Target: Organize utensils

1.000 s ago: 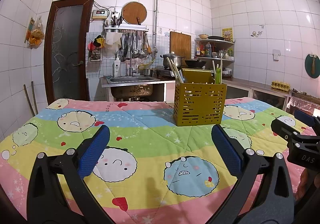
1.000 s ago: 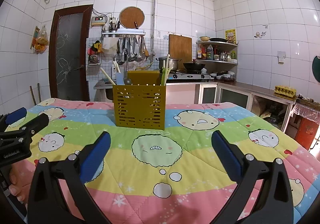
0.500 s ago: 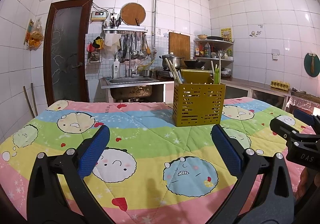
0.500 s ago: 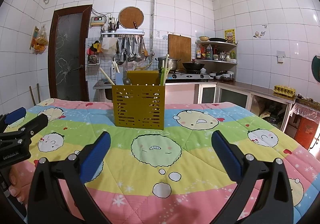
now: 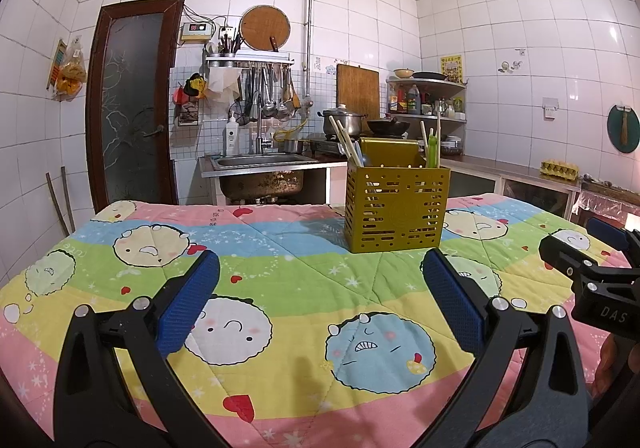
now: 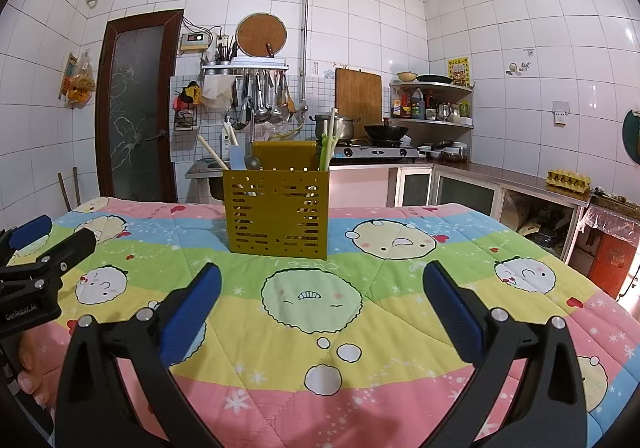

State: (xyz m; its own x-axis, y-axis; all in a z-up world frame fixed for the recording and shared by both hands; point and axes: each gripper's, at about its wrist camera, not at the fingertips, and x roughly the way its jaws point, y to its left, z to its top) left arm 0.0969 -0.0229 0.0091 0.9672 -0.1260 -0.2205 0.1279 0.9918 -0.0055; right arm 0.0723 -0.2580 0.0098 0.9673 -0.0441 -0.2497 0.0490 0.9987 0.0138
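A mustard-yellow slotted utensil holder (image 5: 395, 207) (image 6: 277, 210) stands upright on the quilted table cover, far side of the middle. Pale chopsticks (image 5: 343, 141) (image 6: 212, 154), green-topped chopsticks (image 5: 431, 144) (image 6: 326, 148) and a spoon handle stick out of it. My left gripper (image 5: 318, 288) is open and holds nothing, well short of the holder. My right gripper (image 6: 320, 288) is likewise open with nothing between its blue pads. Each gripper shows at the edge of the other's view: the right gripper (image 5: 588, 266) and the left gripper (image 6: 36, 260).
The colourful cartoon quilt (image 5: 280, 272) (image 6: 380, 288) covers the whole table. Behind it stand a sink (image 5: 260, 164), a stove with pots (image 6: 360, 136), a shelf of bottles and a dark door (image 5: 132, 104). A hand (image 6: 30, 372) grips the left tool.
Both views have shifted only slightly; the holder sits a touch higher in the frames. Both grippers stay open and nothing was picked up.
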